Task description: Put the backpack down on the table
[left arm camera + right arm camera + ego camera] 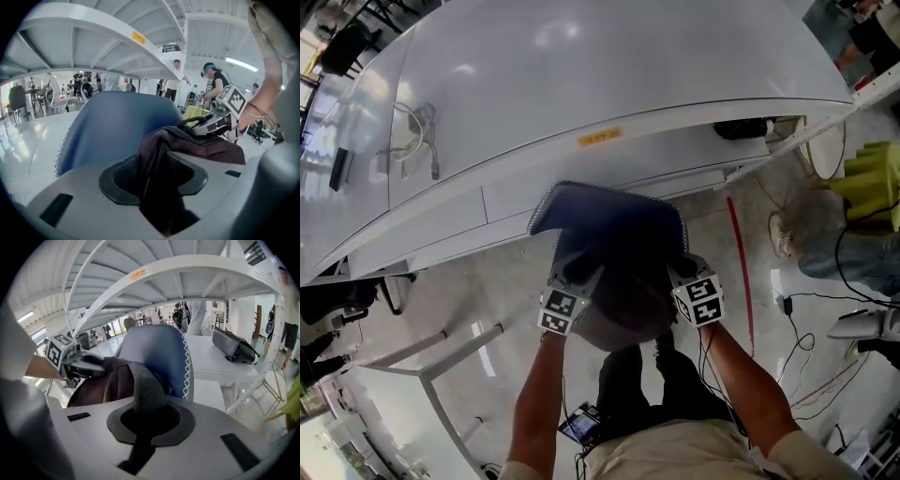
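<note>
Overhead, table (pixel 581 75) overhangs backpack (pixel 619 234); left gripper (pixel 578 272) and right gripper (pixel 682 268) jaws clamp it.

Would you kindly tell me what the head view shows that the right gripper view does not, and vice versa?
Only the head view: the table's top, a red line on the floor, and the right hand-held gripper with its marker cube. Only the right gripper view: the table's ribbed underside and a grey strap clamped between that gripper's jaws. Both: the blue-backed backpack, the left hand-held gripper, and the yellow label on the table's edge.
</note>
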Available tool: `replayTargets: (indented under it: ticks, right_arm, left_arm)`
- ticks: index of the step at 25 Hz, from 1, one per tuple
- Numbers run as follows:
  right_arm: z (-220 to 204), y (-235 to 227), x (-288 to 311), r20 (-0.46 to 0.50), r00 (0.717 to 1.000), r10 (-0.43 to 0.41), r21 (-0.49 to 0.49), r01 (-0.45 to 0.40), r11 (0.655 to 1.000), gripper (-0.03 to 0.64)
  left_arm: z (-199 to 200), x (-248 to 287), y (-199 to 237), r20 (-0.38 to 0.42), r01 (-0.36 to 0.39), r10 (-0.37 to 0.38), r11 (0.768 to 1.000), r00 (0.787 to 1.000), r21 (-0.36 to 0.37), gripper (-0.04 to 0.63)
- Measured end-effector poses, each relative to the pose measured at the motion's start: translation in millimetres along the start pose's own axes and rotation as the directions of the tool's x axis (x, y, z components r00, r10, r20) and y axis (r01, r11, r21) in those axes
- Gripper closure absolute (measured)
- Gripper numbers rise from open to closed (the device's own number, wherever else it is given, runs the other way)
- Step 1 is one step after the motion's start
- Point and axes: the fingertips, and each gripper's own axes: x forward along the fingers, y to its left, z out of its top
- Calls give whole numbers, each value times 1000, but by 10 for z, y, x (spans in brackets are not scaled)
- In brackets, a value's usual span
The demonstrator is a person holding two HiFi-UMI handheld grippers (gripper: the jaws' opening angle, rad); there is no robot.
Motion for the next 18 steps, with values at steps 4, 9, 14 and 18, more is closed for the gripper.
replayTargets:
  ticks: [4, 9, 14, 18]
  right_arm:
    - [170, 256, -257, 82, 996, 29, 15, -30, 999, 584]
    - [467, 796, -546, 131, 982, 133, -74, -124, 990, 584]
    - [893, 1410, -843, 149, 951, 272, -292, -221, 931, 584]
    - [1223, 1866, -1043, 148, 912, 384, -498, -267, 825, 584]
  left_arm:
    - [-7, -350, -36, 39, -63, 65, 997, 997, -54, 428]
    - [-115, -1012, -103, 95, -177, 198, 966, 976, -190, 440]
    - [-298, -1722, -301, 122, -312, 359, 903, 925, -295, 453]
    - [-435, -2122, -518, 140, -418, 498, 826, 856, -378, 465]
